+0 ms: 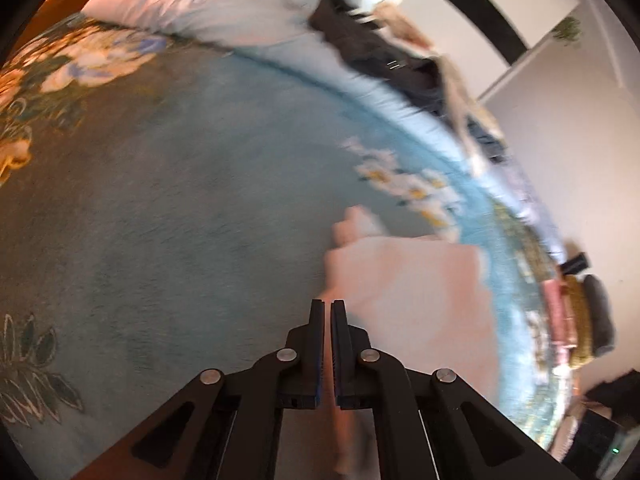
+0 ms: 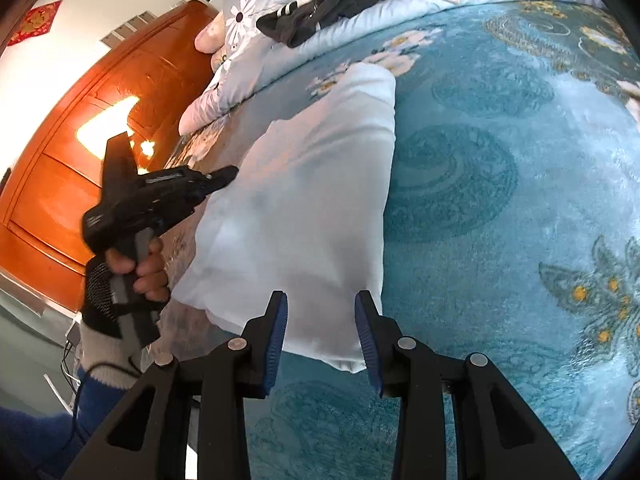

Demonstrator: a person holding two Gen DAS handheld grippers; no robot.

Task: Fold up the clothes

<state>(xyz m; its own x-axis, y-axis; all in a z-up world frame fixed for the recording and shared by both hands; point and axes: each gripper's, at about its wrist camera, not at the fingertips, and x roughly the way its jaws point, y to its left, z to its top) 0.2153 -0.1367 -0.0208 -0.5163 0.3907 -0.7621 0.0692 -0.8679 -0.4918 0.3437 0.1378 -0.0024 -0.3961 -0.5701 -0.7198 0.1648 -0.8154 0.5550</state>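
Two grippers work one pale garment (image 2: 312, 200) lying lengthwise away across the teal bedspread (image 2: 500, 200): right gripper (image 2: 322, 320) gapes wide at its near end, left gripper (image 1: 327, 308) is pinched on its side edge.

- Your right gripper (image 2: 321, 336) is showing matt black plastic arms, ribbed blue pads (image 2: 278, 336) and dull metal pivot pins.
- Just beyond it, the pale garment (image 2: 304, 208) is lying as soft, smooth, matt cloth.
- The teal bedspread (image 2: 500, 208) under the garment is looking plush, with a slight sheen.
- Left of the garment, the wooden headboard (image 2: 80, 152) is gleaming, glossy and varnished.
- Your left gripper (image 1: 327, 344) is showing the same matt black plastic.
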